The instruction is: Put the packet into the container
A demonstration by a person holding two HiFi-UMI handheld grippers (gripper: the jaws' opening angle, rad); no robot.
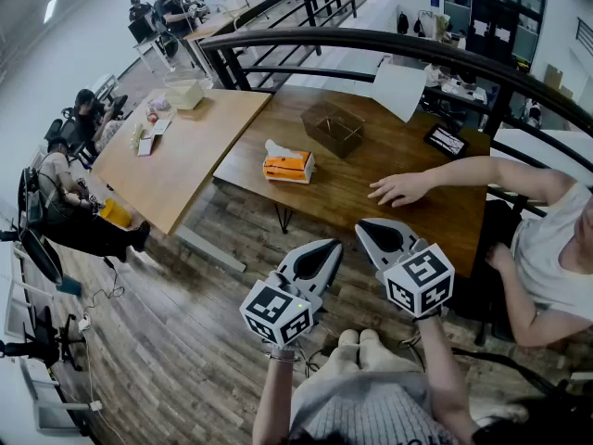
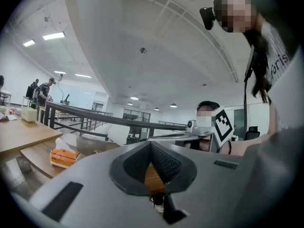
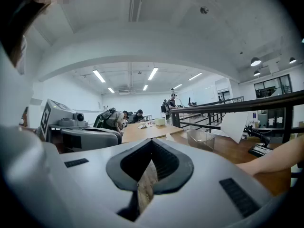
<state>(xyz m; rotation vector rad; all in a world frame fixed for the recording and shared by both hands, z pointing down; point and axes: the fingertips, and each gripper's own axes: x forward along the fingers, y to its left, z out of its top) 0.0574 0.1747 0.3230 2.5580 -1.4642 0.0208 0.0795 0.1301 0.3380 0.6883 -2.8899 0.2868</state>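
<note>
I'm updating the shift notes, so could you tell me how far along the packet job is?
Done: nothing yet; the orange packet lies on the table beside the clear container, outside it. In hand: nothing; the left gripper and right gripper sit short of the table, fingers together and empty. Left: reach over, grip the packet and place it in the container.

two pale grey grippers, a finely striped grey top (image 1: 371, 417)
left gripper (image 1: 320, 258) and right gripper (image 1: 384, 237): smooth grey shells, black teardrop jaw linings; left cube (image 1: 276, 311) and right cube (image 1: 420, 281) are white with black square markers.
</note>
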